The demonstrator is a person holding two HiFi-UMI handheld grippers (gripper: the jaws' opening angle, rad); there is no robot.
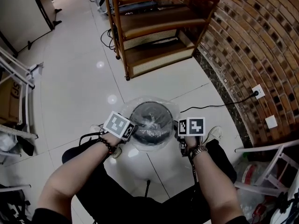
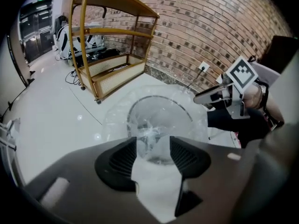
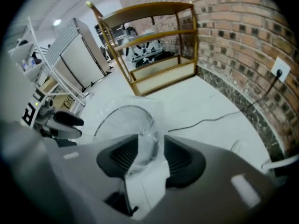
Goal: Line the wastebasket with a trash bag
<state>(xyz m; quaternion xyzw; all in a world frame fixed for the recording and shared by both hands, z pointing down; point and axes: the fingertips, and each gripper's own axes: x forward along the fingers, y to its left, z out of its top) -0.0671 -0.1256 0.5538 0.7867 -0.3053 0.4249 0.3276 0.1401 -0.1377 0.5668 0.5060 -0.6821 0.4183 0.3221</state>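
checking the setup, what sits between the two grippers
Head view: the wastebasket, draped in a clear trash bag, between left gripper and right gripper.

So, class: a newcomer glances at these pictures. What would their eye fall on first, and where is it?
The dark round wastebasket in the middle of the pale floor, draped in a clear trash bag. The left gripper and right gripper flank it with fingers apart, bag film showing between them. Behind stands a wooden shelf unit by a brick wall.
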